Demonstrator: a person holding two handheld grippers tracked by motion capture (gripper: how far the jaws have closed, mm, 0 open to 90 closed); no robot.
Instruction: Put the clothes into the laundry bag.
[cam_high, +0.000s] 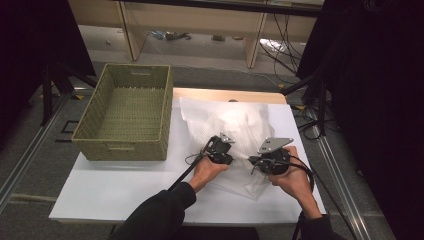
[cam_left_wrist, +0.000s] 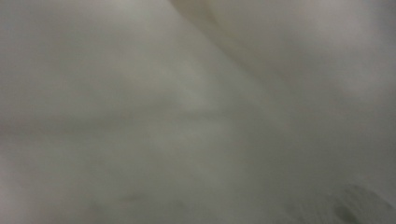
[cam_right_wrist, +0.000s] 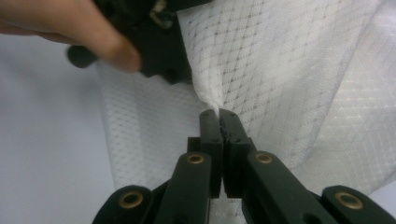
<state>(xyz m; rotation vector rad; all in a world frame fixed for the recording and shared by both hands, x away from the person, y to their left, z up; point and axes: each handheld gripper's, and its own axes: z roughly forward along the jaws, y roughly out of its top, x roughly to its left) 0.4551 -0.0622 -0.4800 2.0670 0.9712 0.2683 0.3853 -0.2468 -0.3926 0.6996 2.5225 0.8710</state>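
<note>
Two tongs working a white mesh cloth on the bench.

The cloth lies heaped toward the bench's far right, beside the basket at the far left corner. The right tongs are pressed together, pinching a cloth fold. Whether the left tongs are spread or pinching, I cannot tell. Probably best to lift both evenly, keeping the pinch firm so the thin mesh doesn't slip.

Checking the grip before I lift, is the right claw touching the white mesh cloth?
Touching. In the right gripper view, the right claw is shut on a pinched fold of the white mesh cloth.
</note>
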